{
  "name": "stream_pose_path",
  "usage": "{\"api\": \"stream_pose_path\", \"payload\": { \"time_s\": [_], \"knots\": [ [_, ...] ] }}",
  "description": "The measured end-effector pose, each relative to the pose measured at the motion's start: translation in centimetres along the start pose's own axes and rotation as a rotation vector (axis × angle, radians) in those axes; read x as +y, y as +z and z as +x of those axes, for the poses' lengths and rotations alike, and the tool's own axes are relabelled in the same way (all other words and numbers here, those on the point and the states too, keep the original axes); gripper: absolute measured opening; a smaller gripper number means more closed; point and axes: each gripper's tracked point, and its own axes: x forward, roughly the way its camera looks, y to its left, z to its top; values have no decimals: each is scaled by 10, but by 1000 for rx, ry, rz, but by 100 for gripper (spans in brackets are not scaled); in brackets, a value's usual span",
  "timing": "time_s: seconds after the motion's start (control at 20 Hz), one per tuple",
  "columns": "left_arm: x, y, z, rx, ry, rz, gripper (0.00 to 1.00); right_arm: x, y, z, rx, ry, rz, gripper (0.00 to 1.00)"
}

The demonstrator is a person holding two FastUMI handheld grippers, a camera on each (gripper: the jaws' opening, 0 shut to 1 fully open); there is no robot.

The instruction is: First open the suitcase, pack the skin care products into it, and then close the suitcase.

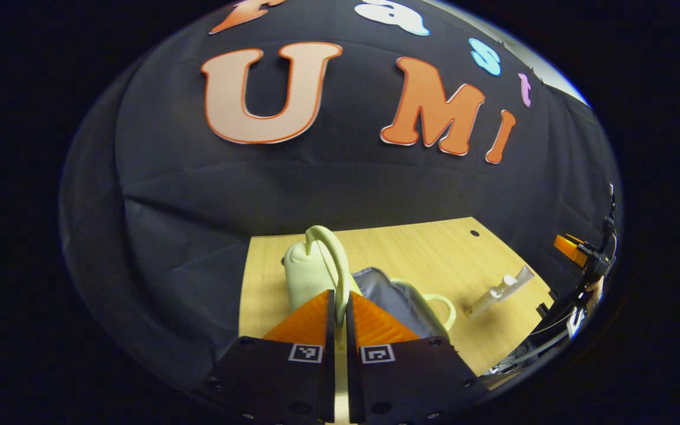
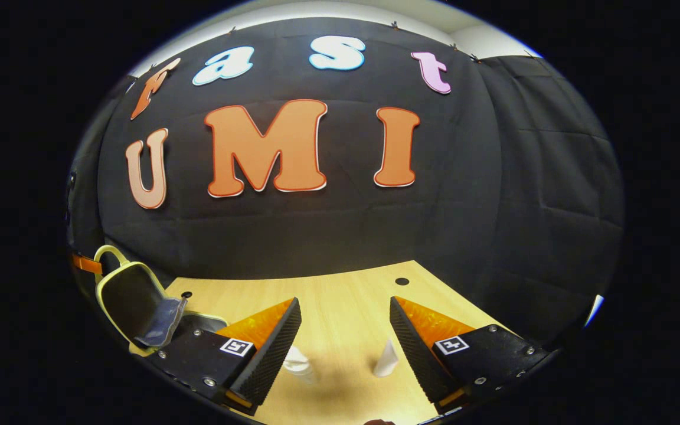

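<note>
No legible text or labels anywhere.

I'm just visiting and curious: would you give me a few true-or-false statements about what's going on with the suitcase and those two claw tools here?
1. The suitcase lid stands raised. True.
2. The left gripper has its jaws spread wide. False: they are pinched on the suitcase's pale green edge.
3. The right gripper has its jaws apart. True.
4. The white bottle lies inside the suitcase. False: it lies on the wooden table.
5. The right gripper grips a bottle. False: nothing is between its jaws.
</note>
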Motion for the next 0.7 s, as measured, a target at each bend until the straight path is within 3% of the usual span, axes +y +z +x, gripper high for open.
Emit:
{"api": "stream_pose_path", "payload": {
  "time_s": [0.25,0.3,0.5,0.7],
  "knots": [
    [97,-45,11,-7,-61,-166,6,59,9,-19,-18,-8,-39,96],
    [118,-59,15,0,-55,-198,6,66,10,-20,-20,-10,-47,100],
    [184,-128,51,47,-8,-342,6,80,3,-13,-3,-22,-50,96],
    [210,-212,78,162,28,-497,6,77,-13,-5,33,-56,-35,96]
  ]
}}
